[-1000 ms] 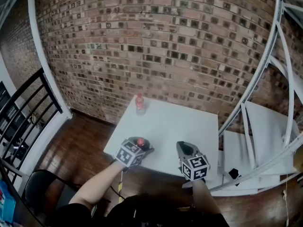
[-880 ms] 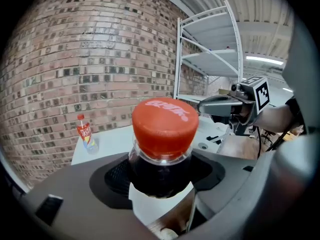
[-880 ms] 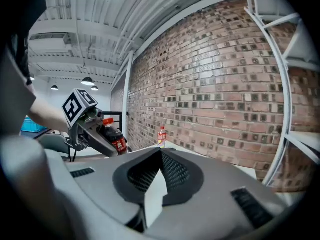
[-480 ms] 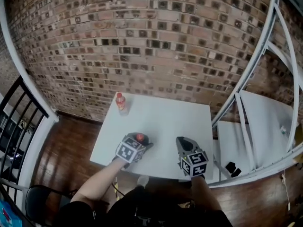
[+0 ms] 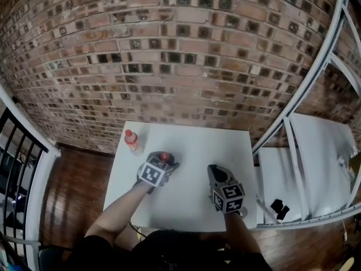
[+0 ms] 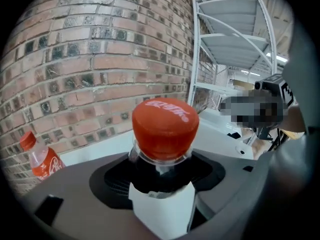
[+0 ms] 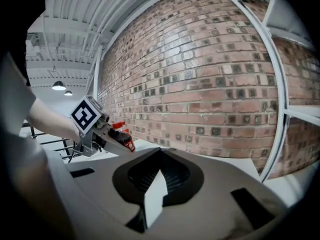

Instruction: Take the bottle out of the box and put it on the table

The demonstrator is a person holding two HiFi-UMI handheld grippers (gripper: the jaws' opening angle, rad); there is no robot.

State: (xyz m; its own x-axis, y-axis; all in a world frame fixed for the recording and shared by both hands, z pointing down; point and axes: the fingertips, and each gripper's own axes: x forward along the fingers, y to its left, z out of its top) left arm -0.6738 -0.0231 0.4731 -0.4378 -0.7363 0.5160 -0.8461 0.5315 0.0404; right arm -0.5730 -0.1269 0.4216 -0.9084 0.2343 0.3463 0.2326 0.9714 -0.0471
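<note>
My left gripper (image 5: 160, 167) is shut on a clear bottle with a red cap (image 5: 164, 156) and holds it upright over the white table (image 5: 192, 145), left of the middle. In the left gripper view the red cap (image 6: 165, 126) rises between the jaws. A second red-capped bottle (image 5: 131, 141) with a red label stands at the table's far left corner, and it also shows in the left gripper view (image 6: 41, 159). My right gripper (image 5: 218, 175) hovers over the table's right half with nothing in it, its jaws close together (image 7: 160, 176). No box is in view.
A brick wall (image 5: 186, 55) rises right behind the table. White metal shelving (image 5: 316, 168) stands close on the right, with a small black thing (image 5: 279, 209) on its low shelf. A black railing (image 5: 17, 168) and a dark wood floor lie to the left.
Both grippers have moved forward from the table's near edge to over its middle, a little lower. The left one still carries the bottle. The head view has closed in on the table.
</note>
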